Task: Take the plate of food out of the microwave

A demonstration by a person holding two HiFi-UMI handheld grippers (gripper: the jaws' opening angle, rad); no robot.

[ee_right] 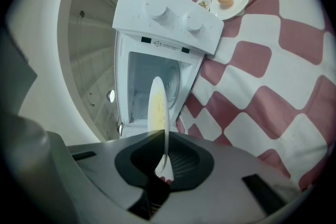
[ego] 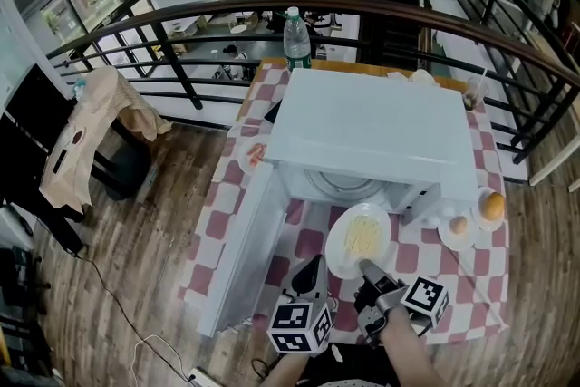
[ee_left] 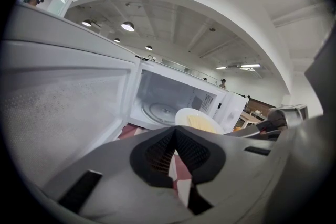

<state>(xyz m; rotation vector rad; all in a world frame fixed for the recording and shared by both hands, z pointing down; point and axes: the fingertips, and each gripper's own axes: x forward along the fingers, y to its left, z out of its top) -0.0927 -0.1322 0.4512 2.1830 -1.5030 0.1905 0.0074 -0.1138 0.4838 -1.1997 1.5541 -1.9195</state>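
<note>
The right claw pinches the near rim of the plate of food, just outside the microwave mouth, above the checkered bench. The open door walls the left. The left claw, pressed together and empty, sits between door and plate. Bare bench lies rightward, before 2 small dishes. The right claw hides the pinched rim.

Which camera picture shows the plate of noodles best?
The head view: it looks down on the plate of noodles, food showing. The left gripper view shows only its top edge over the jaws; the right gripper view shows it edge-on, pinched in the right hand-held gripper.
</note>
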